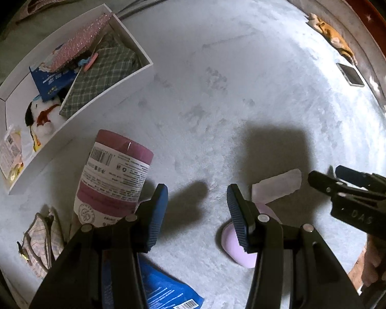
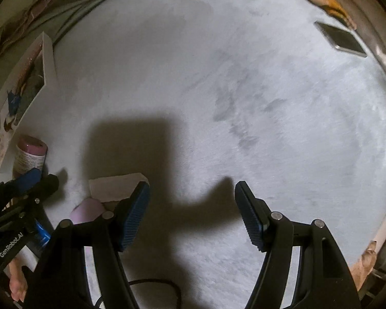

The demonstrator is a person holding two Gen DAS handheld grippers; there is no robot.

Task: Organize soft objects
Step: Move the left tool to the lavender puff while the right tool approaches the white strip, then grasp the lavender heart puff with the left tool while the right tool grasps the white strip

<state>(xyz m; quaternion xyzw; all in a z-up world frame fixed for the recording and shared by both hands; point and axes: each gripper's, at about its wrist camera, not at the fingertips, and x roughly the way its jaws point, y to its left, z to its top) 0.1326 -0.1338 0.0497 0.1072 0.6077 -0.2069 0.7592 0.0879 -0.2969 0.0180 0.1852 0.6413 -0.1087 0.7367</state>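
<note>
A: What fills most of both views, largest item first?

B: The pale plush blanket (image 1: 244, 82) spans both frames. At the upper left of your left wrist view sits the white box (image 1: 72, 118), holding a green plaid cloth (image 1: 103, 77), a pink beaded pouch (image 1: 82, 41), a blue packet (image 1: 52, 81) and a white plush toy (image 1: 45, 118).

A: And outside the box?

B: Just below it lies the maroon-labelled roll (image 1: 115, 180), touching the blanket. At lower left lies a checked pouch (image 1: 42, 242); at bottom centre, another blue packet (image 1: 164, 291). Right of centre, a pale pink tissue pack (image 1: 278, 188) lies above a lilac soft object (image 1: 234, 242).

A: How do your grippers stand?

B: Your left gripper (image 1: 196, 216) has its jaws spread wide, gripping nothing, the roll just beside one finger. Your right gripper (image 2: 191, 211) is likewise wide apart and empty, over the shadowed blanket. A phone (image 2: 341, 40) lies at upper right.
</note>
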